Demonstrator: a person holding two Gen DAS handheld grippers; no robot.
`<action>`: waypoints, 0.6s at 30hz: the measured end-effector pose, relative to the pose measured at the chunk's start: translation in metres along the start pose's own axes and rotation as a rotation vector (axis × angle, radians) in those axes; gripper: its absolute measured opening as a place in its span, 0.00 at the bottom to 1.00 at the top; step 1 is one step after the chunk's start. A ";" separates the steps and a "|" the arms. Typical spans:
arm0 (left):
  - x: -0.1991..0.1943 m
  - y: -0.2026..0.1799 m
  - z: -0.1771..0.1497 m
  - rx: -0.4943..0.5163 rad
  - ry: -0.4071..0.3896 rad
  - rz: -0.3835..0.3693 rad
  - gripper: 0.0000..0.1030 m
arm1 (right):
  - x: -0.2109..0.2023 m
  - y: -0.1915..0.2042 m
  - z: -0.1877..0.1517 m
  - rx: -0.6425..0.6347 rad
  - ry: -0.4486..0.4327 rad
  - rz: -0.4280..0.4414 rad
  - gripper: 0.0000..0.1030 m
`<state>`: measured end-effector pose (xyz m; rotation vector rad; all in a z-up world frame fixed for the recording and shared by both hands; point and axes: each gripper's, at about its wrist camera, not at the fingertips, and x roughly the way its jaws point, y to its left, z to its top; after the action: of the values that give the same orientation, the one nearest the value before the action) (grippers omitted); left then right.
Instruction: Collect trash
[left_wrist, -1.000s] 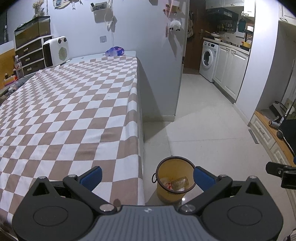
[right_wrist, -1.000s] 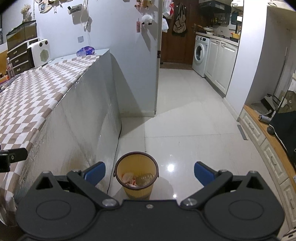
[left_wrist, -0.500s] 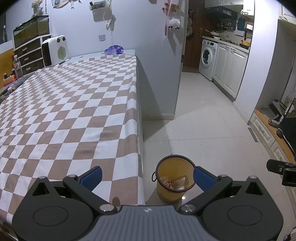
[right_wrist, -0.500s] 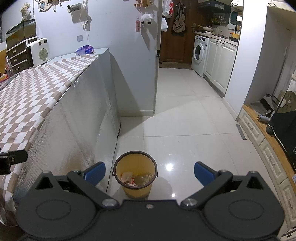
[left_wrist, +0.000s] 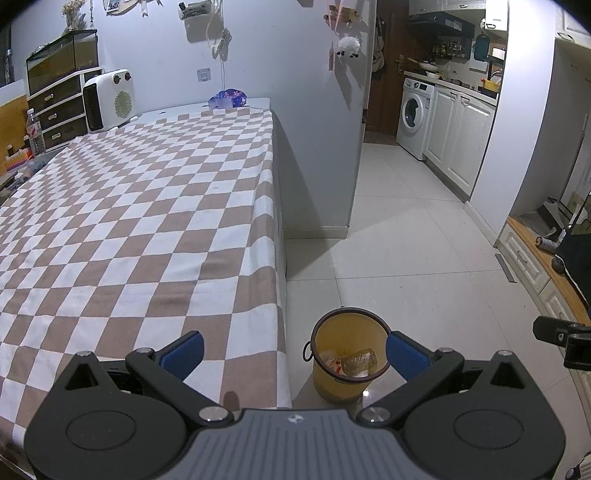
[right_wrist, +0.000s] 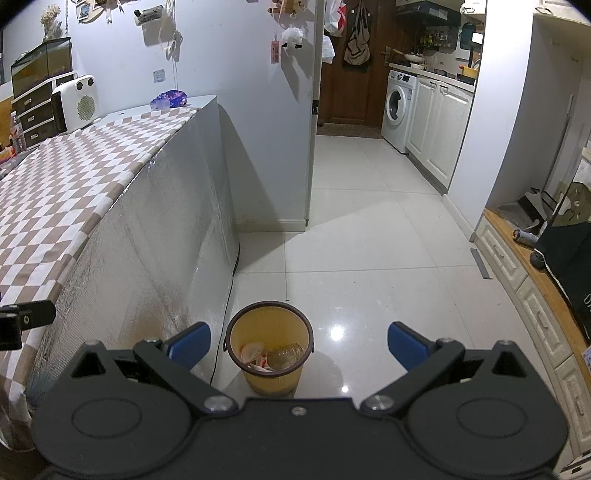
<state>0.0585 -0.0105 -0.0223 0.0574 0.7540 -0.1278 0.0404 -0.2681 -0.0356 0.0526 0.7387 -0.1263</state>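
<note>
A yellow trash bin (left_wrist: 345, 380) with a dark rim stands on the floor beside the table; it also shows in the right wrist view (right_wrist: 271, 369). Inside lie a clear plastic bottle (left_wrist: 359, 360) and crumpled wrappers (right_wrist: 255, 352). My left gripper (left_wrist: 295, 350) is open and empty, over the table's near right corner and the bin. My right gripper (right_wrist: 299, 341) is open and empty above the bin. A bluish crumpled item (left_wrist: 228, 99) lies at the table's far end; it also shows in the right wrist view (right_wrist: 170, 99).
A table with a brown-and-white checkered cloth (left_wrist: 129, 221) fills the left. A white heater (left_wrist: 109, 99) and drawers (left_wrist: 55, 114) stand at its far left. White floor tiles (right_wrist: 369, 258) lead to a washing machine (right_wrist: 397, 105) and cabinets. A low wooden bench (right_wrist: 546, 280) lines the right.
Both grippers have shifted slightly; the bin sits a little lower and nearer in both views. Both stay open and empty.
</note>
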 end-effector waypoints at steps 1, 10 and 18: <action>0.000 0.000 0.000 0.000 0.000 0.000 1.00 | 0.000 0.000 0.000 0.000 0.000 0.001 1.00; 0.000 0.000 -0.001 0.000 0.002 0.000 1.00 | 0.000 0.000 0.000 -0.002 0.000 0.001 1.00; 0.002 -0.001 -0.005 -0.001 0.003 -0.003 1.00 | -0.001 0.000 0.000 -0.002 -0.001 0.001 1.00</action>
<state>0.0562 -0.0115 -0.0270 0.0550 0.7575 -0.1303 0.0401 -0.2679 -0.0350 0.0508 0.7379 -0.1244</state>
